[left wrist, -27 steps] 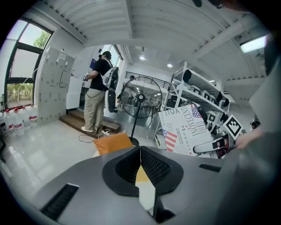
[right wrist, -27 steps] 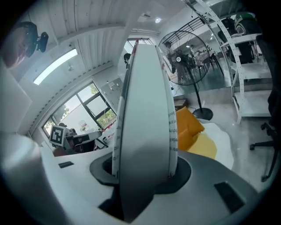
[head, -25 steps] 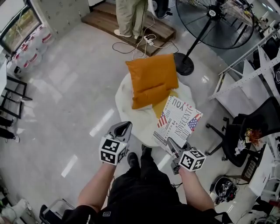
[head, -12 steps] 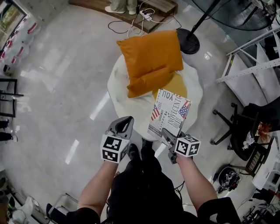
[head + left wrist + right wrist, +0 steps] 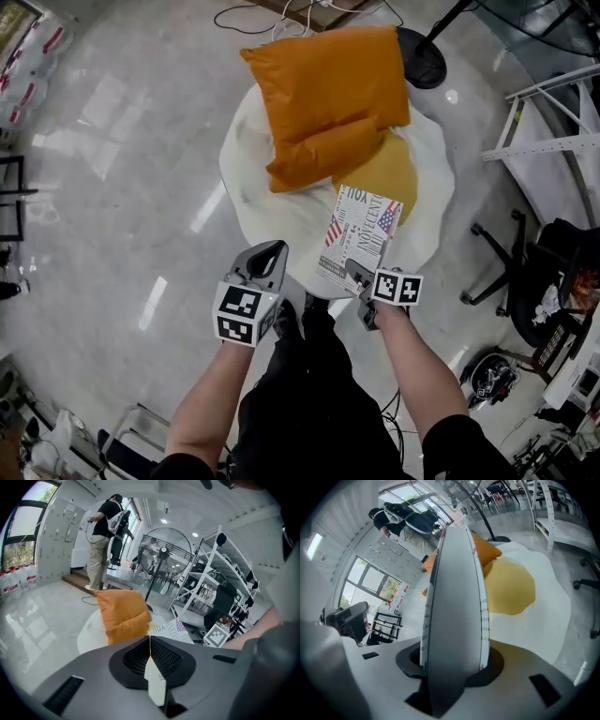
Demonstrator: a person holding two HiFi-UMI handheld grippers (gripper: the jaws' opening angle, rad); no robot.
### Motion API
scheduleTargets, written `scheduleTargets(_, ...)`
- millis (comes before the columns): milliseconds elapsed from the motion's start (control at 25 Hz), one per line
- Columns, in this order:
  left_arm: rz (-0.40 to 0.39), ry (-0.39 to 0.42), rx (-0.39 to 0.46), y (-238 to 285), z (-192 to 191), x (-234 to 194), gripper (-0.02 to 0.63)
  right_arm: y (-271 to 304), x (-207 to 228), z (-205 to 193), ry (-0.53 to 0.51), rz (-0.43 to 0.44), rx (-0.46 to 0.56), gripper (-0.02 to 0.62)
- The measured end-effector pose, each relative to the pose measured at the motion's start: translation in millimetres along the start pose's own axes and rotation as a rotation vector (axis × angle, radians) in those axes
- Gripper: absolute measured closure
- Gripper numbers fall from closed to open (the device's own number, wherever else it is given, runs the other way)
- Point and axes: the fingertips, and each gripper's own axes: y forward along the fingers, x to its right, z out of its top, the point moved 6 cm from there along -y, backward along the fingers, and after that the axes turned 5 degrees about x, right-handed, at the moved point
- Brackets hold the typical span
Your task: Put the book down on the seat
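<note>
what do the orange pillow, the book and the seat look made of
Orange pillow: matte cloth, probably; it creases softly and folds over at its lower edge.
Book: paper, judging by its thin cover printed with text and flags.
Seat: seemingly soft matte fabric, white with a yellow centre; the filling cannot be told.

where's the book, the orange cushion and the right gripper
book (image 5: 364, 234), head view, middle of its printed cover
orange cushion (image 5: 323, 94), head view, middle of its top face
right gripper (image 5: 356, 274), head view, between its fingertips on the book
</note>
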Motion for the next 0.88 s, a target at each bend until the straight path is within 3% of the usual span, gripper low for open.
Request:
scheduleTargets(440, -0.012, -0.004, -0.062, 67.3, -57.5, -17.6, 0.603, 102.5, 50.0, -1.5, 0.041, 0.049, -0.11, 0.417)
scheduleTargets(600, -0.028, -0.008, -0.064, 85.8, -63.8, -15.8, 0.602, 121.1, 65.1, 3.1, -0.005, 0.007, -0.147, 0.413)
scheduleTargets(680, -0.032, -0.011, -0.062, 88.0, -66.5, -16.8, 0.602, 127.9, 68.8, 5.0, -0.035, -0.011, -0.149, 0.398)
scheduleTargets(800, -0.034, -0.011, -0.059, 86.5, -66.5, -16.9, 0.603, 128.6, 76.2, 10.5, -0.085, -0.045, -0.157, 0.306)
scheduleTargets(880, -0.033, -0.009, -0.061, 81.5, -62.7, -14.7, 0.602, 117.1, 85.6, 13.1, -0.104, -0.095, -0.164, 0.289)
